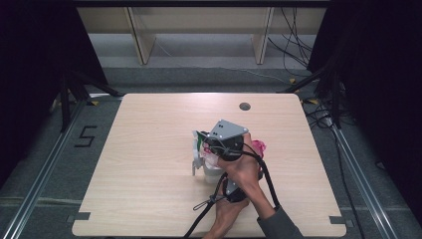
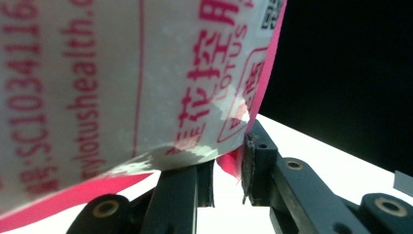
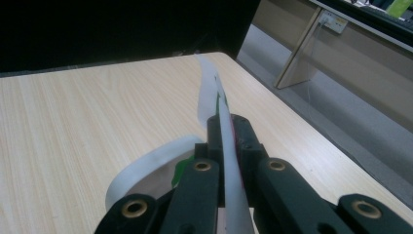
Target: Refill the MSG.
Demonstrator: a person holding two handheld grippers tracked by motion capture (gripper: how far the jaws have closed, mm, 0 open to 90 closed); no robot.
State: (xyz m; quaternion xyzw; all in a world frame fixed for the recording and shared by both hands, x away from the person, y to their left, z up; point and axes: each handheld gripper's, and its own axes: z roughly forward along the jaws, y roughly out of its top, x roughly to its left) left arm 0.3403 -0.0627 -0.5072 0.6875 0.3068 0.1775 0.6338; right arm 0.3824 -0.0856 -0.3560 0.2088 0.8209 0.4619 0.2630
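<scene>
White plastic with pink print, that was the bag (image 2: 122, 83), and it sat a bit right of the middle of the worktop (image 1: 149, 199), bunched up between both hands. The left tongs (image 2: 229, 170) had a pink-edged corner of it caught between the jaws, which stood narrow, pads pressing on the film. The right tongs (image 3: 228, 134) were clamped tight on a thin white edge of the same bag, which ran up from the jaws like a ribbon, with a bit of green showing beside it. From the high view the right hand (image 1: 244, 172) lay over the left one (image 1: 226, 214), grey plate on top. Pale wood worktop, dark floor around.
</scene>
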